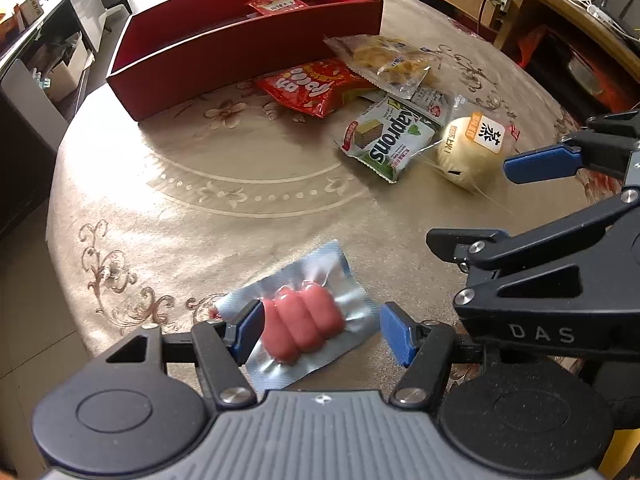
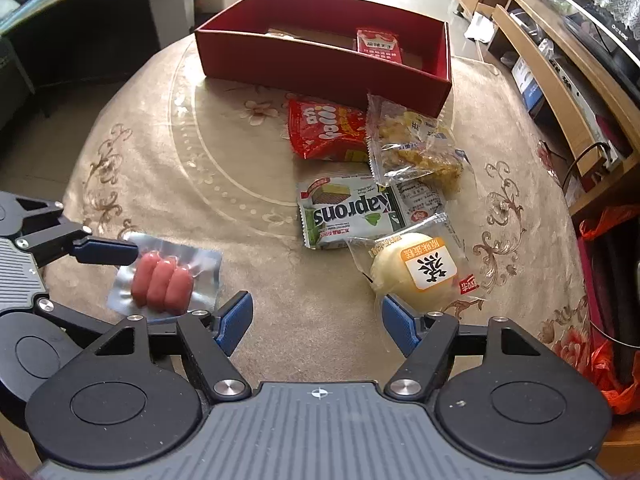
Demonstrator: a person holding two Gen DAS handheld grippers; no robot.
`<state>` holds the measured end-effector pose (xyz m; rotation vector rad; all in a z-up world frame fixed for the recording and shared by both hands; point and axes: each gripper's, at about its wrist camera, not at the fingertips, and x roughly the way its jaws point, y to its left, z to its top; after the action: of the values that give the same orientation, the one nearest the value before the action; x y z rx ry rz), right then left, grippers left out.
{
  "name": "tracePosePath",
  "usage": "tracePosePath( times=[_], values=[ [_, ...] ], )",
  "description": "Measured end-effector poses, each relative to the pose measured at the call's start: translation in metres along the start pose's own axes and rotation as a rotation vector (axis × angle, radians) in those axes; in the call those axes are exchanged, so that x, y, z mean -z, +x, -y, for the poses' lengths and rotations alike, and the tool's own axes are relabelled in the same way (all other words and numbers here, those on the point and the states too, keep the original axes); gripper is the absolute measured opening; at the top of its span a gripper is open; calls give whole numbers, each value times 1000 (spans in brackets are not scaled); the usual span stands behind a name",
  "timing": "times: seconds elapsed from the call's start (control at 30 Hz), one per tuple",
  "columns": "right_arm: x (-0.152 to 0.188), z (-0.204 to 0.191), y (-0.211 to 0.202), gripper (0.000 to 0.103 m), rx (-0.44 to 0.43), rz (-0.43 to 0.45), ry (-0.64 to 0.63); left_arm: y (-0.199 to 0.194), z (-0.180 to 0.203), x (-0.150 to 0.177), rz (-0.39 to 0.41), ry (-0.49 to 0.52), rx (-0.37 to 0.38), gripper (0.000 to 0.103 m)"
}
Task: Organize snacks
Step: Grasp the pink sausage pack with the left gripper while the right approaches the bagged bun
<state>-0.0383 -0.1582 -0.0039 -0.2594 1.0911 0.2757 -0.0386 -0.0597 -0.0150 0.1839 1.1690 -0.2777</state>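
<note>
A silver vacuum pack of three pink sausages (image 1: 304, 320) (image 2: 160, 284) lies on the patterned round table (image 1: 200, 208). My left gripper (image 1: 322, 332) stands open astride the pack; the left pad is at the sausages and the right pad stands just clear of the foil edge. My right gripper (image 2: 318, 324) is open over bare cloth, with its right finger at the wrapper of a round steamed cake (image 2: 416, 276) (image 1: 468, 152). At the far side stands a red box (image 2: 320, 68) (image 1: 240, 52) holding a red packet (image 2: 378, 46).
Between the box and the cake lie a red chips bag (image 2: 324, 130), a clear bag of yellow snacks (image 2: 412, 148) and a green Kaprons wafer pack (image 2: 344, 212). Wooden shelves (image 2: 560, 80) run along the right. A dark cabinet (image 2: 80, 40) stands beyond the table's left edge.
</note>
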Motion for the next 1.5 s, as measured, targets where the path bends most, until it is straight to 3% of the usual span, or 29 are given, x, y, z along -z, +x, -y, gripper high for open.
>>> tracePosePath(
  times=[0.53,0.73,0.97,1.23,1.33,1.43,1.5],
  values=[
    [10,17,14,78,32,-53,9,11,-5,-2,8,21,-105,61],
    [13,14,19,79,20,-76,-13,20,-1,-1,-29,42,-94,62],
    [11,21,17,80,12,-66,6,27,-8,8,-98,26,-24,68],
    [8,26,7,80,-3,-32,16,21,-32,9,-98,-114,-14,68],
    [7,26,5,81,-8,-23,15,15,-23,0,-61,-1,-67,68],
    [8,27,3,81,-11,-20,16,21,-13,-12,-85,150,-73,70],
    [10,30,3,81,-10,-21,23,25,-12,-18,-99,193,-68,72]
  ],
)
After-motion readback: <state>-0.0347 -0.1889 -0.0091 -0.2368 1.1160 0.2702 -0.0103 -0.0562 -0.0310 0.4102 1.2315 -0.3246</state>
